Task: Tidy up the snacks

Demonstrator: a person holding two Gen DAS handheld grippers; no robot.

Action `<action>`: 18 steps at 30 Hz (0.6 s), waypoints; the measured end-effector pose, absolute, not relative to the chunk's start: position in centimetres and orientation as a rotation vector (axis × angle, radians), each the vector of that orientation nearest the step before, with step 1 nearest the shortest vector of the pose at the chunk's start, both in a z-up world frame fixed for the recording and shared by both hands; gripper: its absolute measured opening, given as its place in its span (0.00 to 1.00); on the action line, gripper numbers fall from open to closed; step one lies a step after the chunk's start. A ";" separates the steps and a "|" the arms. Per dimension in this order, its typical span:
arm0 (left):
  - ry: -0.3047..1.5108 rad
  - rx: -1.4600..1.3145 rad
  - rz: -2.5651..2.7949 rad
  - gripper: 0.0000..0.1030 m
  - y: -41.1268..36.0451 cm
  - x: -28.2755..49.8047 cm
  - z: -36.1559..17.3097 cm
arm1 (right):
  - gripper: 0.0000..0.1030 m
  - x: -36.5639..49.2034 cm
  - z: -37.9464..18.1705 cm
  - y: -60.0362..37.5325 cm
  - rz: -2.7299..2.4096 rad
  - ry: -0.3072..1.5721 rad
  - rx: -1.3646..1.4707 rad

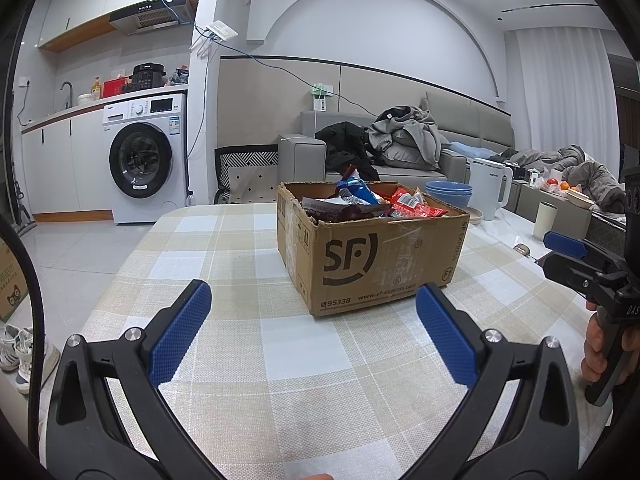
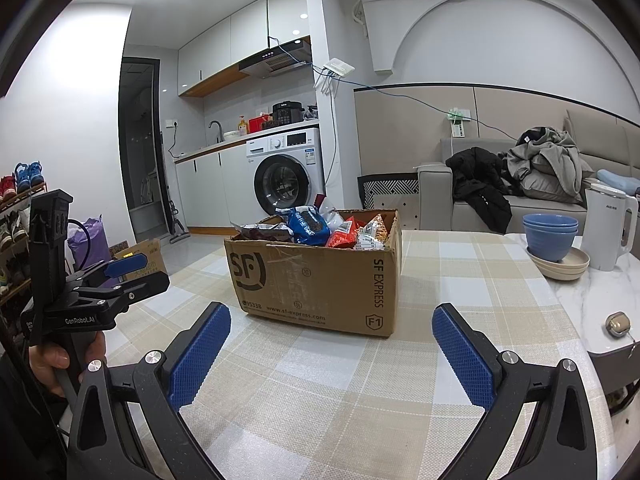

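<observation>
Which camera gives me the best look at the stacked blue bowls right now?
The right wrist view: the blue bowls stand unobstructed on beige plates beside the white kettle. In the left wrist view, the cardboard box hides part of them.

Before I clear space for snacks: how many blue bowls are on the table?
2 blue bowls, nested in one stack on beige plates beside the white kettle, right of the cardboard box. A third may hide inside.

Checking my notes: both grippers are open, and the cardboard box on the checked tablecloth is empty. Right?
Not quite. The box is full of snack packets, as the right wrist view shows. The rest holds: left gripper and right gripper are open, and the box sits on the checked tablecloth.
</observation>
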State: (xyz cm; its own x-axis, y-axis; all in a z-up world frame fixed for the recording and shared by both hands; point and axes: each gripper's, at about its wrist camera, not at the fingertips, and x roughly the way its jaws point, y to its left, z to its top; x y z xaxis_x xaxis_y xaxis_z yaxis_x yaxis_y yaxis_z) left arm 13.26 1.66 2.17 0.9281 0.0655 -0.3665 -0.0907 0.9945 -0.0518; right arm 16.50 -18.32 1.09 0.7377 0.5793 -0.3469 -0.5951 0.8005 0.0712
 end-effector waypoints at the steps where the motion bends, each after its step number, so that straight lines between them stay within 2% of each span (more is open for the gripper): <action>1: 0.373 -0.068 0.081 0.99 1.7 13.3 2.2 | 1.00 16.4 1.1 -18.2 0.644 0.365 -0.046; 18: 0.368 -0.072 0.094 0.99 2.1 13.2 2.4 | 1.00 16.4 1.1 -18.2 0.644 0.366 -0.046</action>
State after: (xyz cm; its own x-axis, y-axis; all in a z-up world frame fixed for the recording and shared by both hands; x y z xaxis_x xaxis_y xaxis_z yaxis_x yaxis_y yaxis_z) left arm 13.19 2.11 2.43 0.9288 0.0782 -0.3622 -0.1045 0.9931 -0.0534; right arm 16.44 -18.22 1.11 0.7380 0.5787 -0.3471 -0.5948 0.8008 0.0706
